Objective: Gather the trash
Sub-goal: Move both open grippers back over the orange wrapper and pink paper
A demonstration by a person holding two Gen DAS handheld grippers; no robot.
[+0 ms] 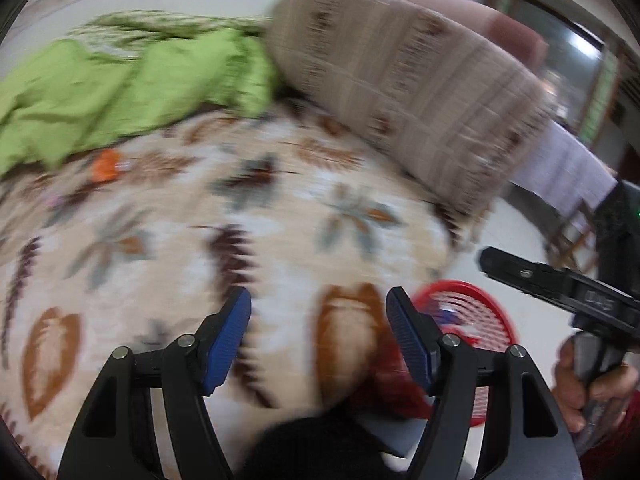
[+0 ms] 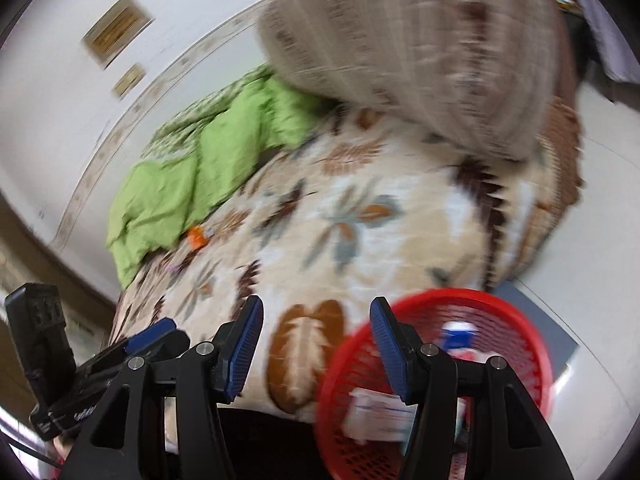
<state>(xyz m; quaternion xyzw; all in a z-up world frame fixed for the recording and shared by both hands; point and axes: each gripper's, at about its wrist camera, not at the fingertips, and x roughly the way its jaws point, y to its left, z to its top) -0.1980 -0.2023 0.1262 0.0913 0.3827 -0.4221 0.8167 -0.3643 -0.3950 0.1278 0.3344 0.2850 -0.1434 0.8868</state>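
Note:
A small orange piece of trash (image 1: 106, 165) lies on the leaf-patterned bedspread (image 1: 224, 216) beside a green blanket (image 1: 132, 84); it also shows in the right wrist view (image 2: 197, 237). A red mesh basket (image 2: 516, 344) with white and blue wrappers (image 2: 380, 416) inside stands on the floor at the bed's near edge; it also shows in the left wrist view (image 1: 480, 320). My left gripper (image 1: 319, 320) is open and empty above the bedspread. My right gripper (image 2: 316, 334) is open and empty, over the basket's left rim. Both views are blurred.
A big beige patterned pillow (image 1: 400, 88) lies at the bed's far right. A tiny purple scrap (image 2: 173, 268) lies near the green blanket (image 2: 200, 168). The other gripper shows at the right of the left wrist view (image 1: 560, 284) and at the lower left of the right wrist view (image 2: 80, 360).

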